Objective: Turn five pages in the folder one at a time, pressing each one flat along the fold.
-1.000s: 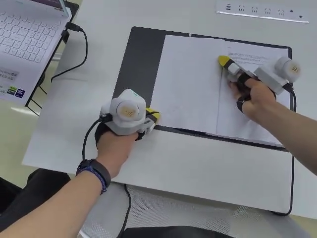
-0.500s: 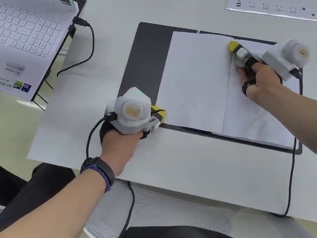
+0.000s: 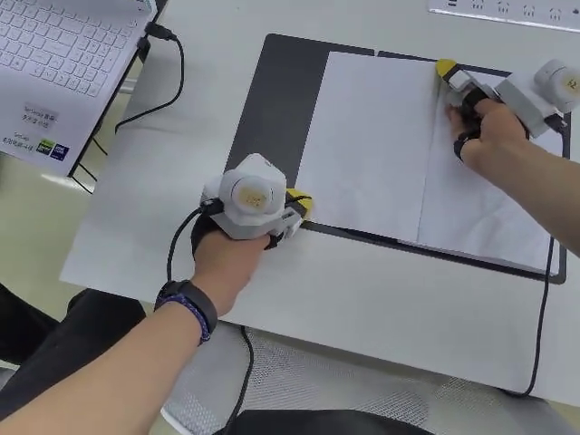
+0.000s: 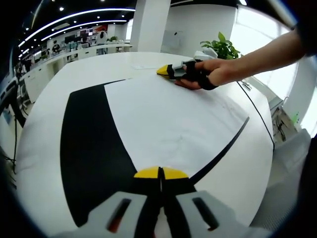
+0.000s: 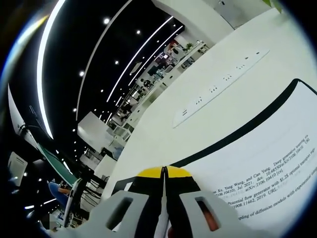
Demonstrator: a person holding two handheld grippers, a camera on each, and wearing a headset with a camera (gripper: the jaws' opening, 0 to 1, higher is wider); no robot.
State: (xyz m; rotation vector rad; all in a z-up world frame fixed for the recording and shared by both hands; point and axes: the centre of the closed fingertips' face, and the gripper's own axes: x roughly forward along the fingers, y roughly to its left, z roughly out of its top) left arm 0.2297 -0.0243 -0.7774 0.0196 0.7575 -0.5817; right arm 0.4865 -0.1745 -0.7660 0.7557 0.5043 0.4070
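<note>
The white tabletop [image 3: 163, 181] carries the open black folder [image 3: 272, 100], which lies toward its far edge and right side. A laptop [image 3: 63, 45] sits at the far-left corner and a power strip [image 3: 507, 14] runs along the far edge. Inside the folder, a blank-faced page [image 3: 372, 136] lies turned over onto the left half. It looks flat, with only faint creases, and leaves a strip of black cover bare on its left. A printed page [image 3: 489, 208] is uppermost on the right half. So at least one page is turned, but how many sheets lie under the blank one cannot be told, and so not how many of the five remain. The fold [image 3: 426, 181] runs between the two pages from the near side to the far side. The right gripper [image 3: 446, 69] rests with its jaws closed together, nothing between them, and its yellow tips on the far end of that fold. That suggests the pressing of this page is at or near its end. The left gripper [image 3: 299, 201] also has its jaws pinched together on nothing. It sits at the folder's near edge by the near-left corner of the turned page, apparently steadying the folder. The likely next step is lifting the next printed page from the right half.
</note>
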